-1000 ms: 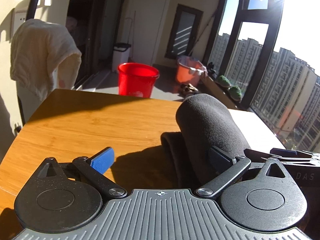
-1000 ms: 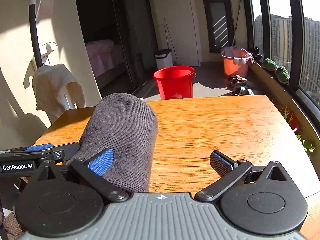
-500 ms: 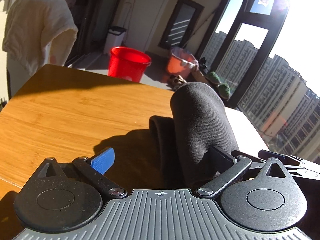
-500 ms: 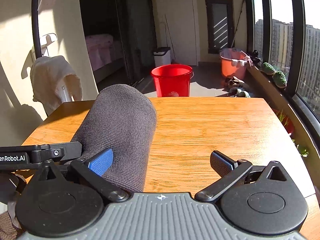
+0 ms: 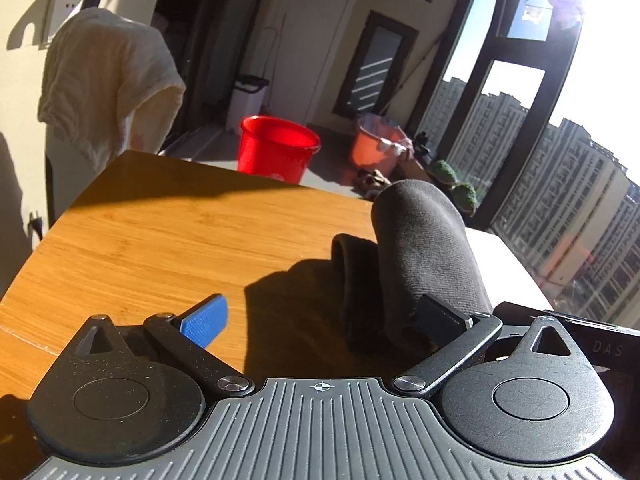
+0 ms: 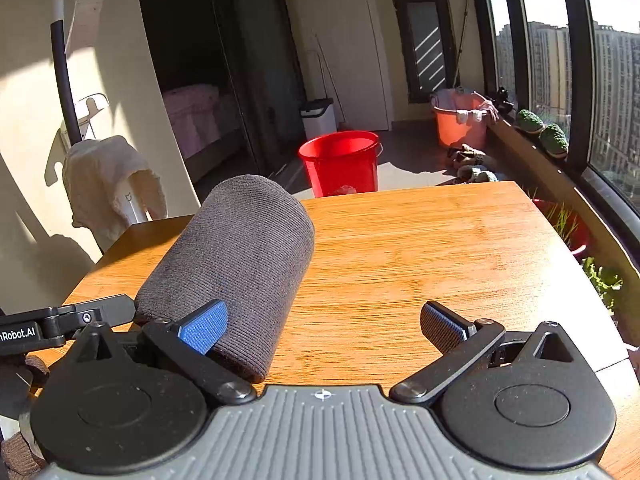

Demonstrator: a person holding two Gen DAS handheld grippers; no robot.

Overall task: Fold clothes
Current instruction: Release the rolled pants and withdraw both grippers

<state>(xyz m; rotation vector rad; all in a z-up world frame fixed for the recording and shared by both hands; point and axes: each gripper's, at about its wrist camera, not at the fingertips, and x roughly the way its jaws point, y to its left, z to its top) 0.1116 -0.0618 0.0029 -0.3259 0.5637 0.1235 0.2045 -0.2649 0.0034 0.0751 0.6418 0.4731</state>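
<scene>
Both views have tilted up slightly, garment (image 5: 424,248) unmoved at lower right on the table (image 5: 168,240). Left gripper (image 5: 320,320) and right gripper (image 6: 324,326) gape wide, gripping nothing.

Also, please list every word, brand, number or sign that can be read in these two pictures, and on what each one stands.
"DAS": pale letters on the dark body of the right gripper, at the right edge of the left wrist view; the word is cut off.
"nRobot.AI": white letters on the black body of the left gripper, at the left edge of the right wrist view; its start is cut off.
A small mark on the white object behind the hanging cream cloth: too small to read.
</scene>
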